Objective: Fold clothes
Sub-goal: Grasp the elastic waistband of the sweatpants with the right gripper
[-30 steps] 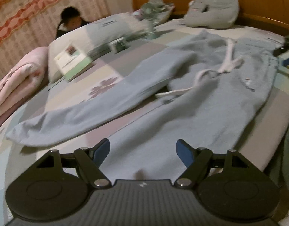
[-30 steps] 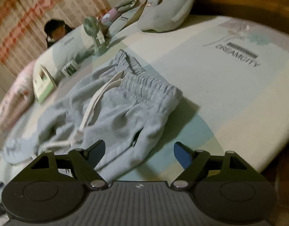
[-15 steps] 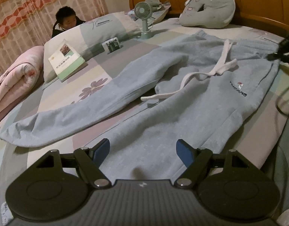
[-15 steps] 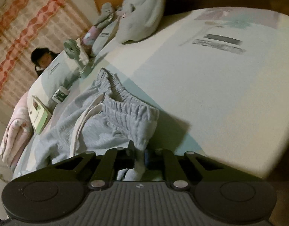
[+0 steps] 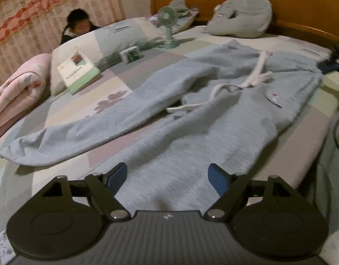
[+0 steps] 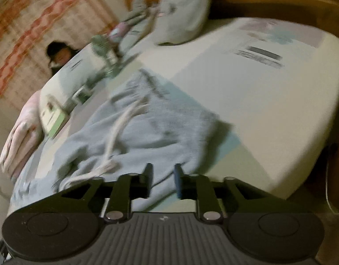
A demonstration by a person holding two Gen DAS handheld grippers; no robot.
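Your left gripper (image 5: 167, 176) tilts down over the near leg of the sweatpants (image 5: 191, 119), jaws wide and opening, nothing pinched; your right gripper (image 6: 162, 180) tilts down at the waistband corner, jaws narrow but opening, cloth between them and not pressed. The pants lie spread on the bed (image 5: 116, 81). Only the left view shows both legs and the cuff; only the right shows the bare bedsheet beyond the waistband.

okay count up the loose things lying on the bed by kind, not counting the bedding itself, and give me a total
Light blue fleece sweatpants: 1
Green-and-white paperback book: 1
Small teal desk fan: 1
Small printed box: 1
Grey cushion: 1
Total: 5
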